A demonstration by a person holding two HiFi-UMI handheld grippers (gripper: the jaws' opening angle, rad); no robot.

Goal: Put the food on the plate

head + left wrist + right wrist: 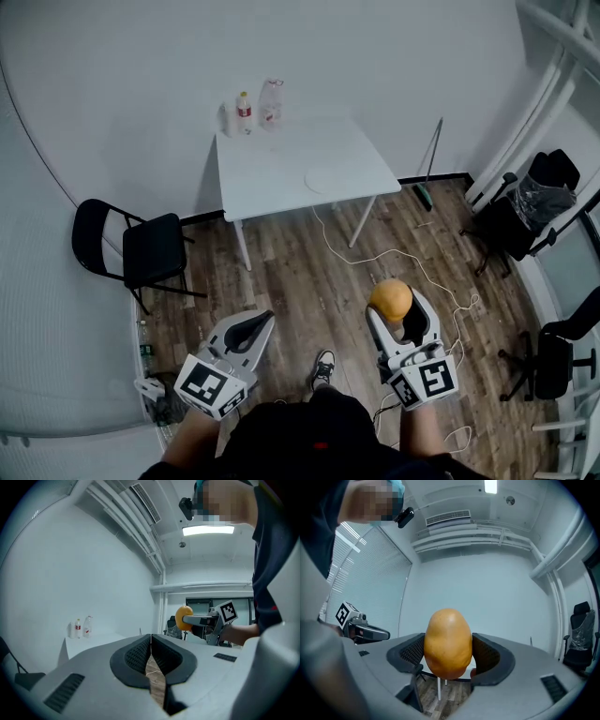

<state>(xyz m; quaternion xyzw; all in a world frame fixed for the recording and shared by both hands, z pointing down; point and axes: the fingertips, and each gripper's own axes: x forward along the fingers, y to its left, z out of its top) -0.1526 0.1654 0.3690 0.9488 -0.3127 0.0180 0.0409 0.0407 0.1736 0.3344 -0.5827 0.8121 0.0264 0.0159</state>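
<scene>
A smooth orange-brown oval piece of food (391, 299), much like a potato, sits between the pads of my right gripper (401, 304), which is shut on it above the wooden floor. The right gripper view has the food (448, 643) upright, filling the gap in the right gripper (448, 657). My left gripper (257, 324) is shut and holds nothing; its pads meet in the left gripper view (151, 649). That view also catches the food (183, 618) off to the right. A white plate (330, 179) lies on the white table (281, 164) far ahead.
Three bottles (247, 112) stand at the table's back left corner. A black folding chair (141, 247) is to the left, and dark office chairs (534, 202) to the right. A white cable (412, 262) trails over the floor. A broom (429, 159) leans on the wall.
</scene>
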